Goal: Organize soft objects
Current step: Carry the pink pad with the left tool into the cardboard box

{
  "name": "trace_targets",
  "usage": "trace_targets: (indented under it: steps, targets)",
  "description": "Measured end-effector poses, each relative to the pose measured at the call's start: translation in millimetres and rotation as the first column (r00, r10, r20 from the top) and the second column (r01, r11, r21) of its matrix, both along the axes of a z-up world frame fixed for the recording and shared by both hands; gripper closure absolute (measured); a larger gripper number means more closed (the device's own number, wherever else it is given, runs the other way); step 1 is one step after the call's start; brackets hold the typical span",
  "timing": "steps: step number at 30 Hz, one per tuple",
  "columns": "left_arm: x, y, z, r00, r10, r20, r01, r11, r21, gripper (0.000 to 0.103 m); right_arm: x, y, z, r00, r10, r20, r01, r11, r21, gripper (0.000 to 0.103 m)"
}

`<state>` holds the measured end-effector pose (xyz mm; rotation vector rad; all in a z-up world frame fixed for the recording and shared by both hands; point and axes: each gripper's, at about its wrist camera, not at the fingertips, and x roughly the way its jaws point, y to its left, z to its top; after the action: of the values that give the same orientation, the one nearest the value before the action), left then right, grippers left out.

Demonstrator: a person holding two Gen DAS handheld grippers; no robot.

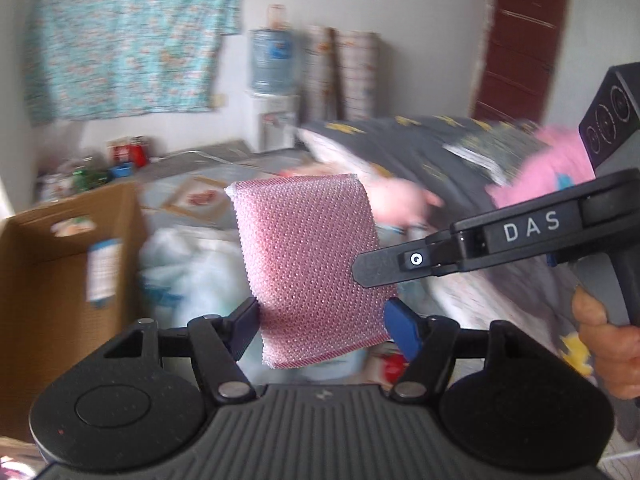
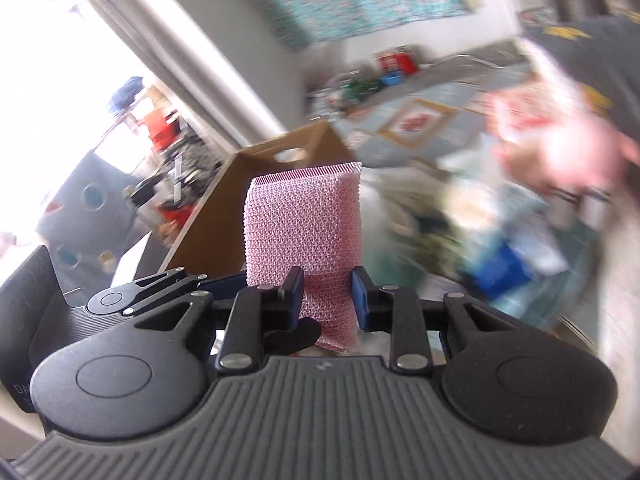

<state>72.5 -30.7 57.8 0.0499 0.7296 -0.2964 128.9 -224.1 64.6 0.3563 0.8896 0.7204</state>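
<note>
A grey patterned quilt (image 1: pixel 420 148) heaps at the right, with a pink cloth (image 1: pixel 552 172) on it; a brown cardboard box (image 1: pixel 60 280) stands open at the left, pale bagged items (image 1: pixel 188 264) between them. Motion blur smears most of this background. The pink mesh sponge (image 1: pixel 312 264) is raised in front of it all, gripped from both sides: the left gripper (image 1: pixel 322 326) holds its lower edge at a medium spread, and the right gripper (image 2: pixel 326 294) pinches it narrowly.

The cardboard box (image 1: pixel 68 280) stands open-topped; just right of it, pale bags (image 1: pixel 188 264) crowd the floor, and a dark quilt (image 1: pixel 420 156) rises farther right.
</note>
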Motion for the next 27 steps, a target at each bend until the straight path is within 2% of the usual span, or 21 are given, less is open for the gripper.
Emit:
trace_targets:
  steps: [7,13,21,27]
  targets:
    - [30,98,24,0.982,0.183,-0.039,-0.182,0.983,0.016,0.034,65,119,20,0.983,0.175,-0.058,-0.174,0.985,0.022,0.077]
    - [86,175,18,0.957,0.270,-0.105,-0.268,0.963,0.033,0.034,129,213,10,0.963,0.232,-0.136,-0.237,0.971,-0.024,0.077]
    - [174,252,-32,0.937,0.274,-0.215,-0.266,0.962,0.067,0.034,218,298,-47,0.941,0.220,-0.258,-0.252,0.962,-0.101,0.077]
    - [218,282,-75,0.924,0.248,-0.293,-0.231,0.969,0.092,0.034,255,331,-85,0.935,0.208,-0.289,-0.265,0.948,-0.174,0.077]
